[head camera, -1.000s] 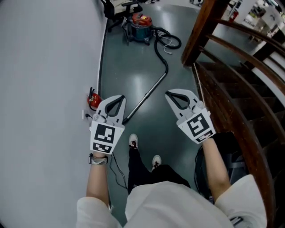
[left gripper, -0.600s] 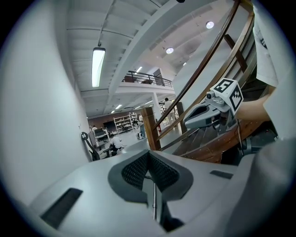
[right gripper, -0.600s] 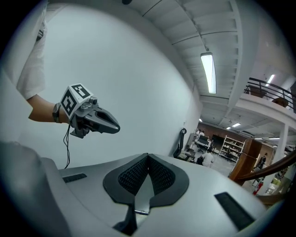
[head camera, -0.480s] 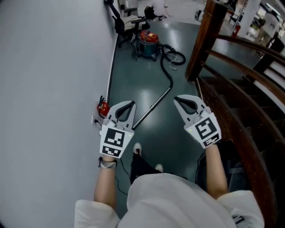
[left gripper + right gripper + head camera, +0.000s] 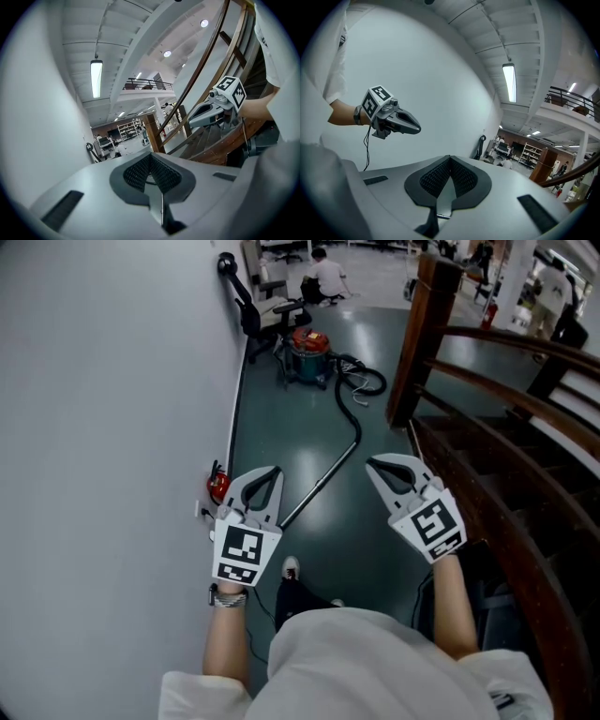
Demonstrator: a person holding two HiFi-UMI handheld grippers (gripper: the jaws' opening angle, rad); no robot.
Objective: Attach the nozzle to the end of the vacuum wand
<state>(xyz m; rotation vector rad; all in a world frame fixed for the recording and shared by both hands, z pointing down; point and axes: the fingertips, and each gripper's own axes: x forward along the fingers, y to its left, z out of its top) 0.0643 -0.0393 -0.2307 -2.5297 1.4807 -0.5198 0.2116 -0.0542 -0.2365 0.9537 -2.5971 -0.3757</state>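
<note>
A red and teal vacuum canister [image 5: 307, 354] stands on the dark floor far ahead. Its black hose [image 5: 354, 407] curves down into a thin silver wand [image 5: 319, 484] lying on the floor. The wand's near end runs behind my left gripper [image 5: 272, 472]. Both grippers hover high above the floor, shut with nothing between the jaws. My right gripper [image 5: 377, 463] is to the right of the wand. A black curved piece [image 5: 234, 282] leans on the wall; I cannot tell if it is the nozzle. Each gripper view shows the other gripper: right [image 5: 197, 116], left [image 5: 416, 127].
A white wall [image 5: 103, 427] runs along the left, with a small red object [image 5: 217, 487] at its foot. A wooden stair rail [image 5: 487, 427] and post [image 5: 419, 334] close the right side. A person [image 5: 328, 276] sits on the floor beyond the vacuum, near chairs.
Both grippers have risen, still shut. The view has tilted forward, so the vacuum, hose and wand sit lower in the picture and more of the far room shows.
</note>
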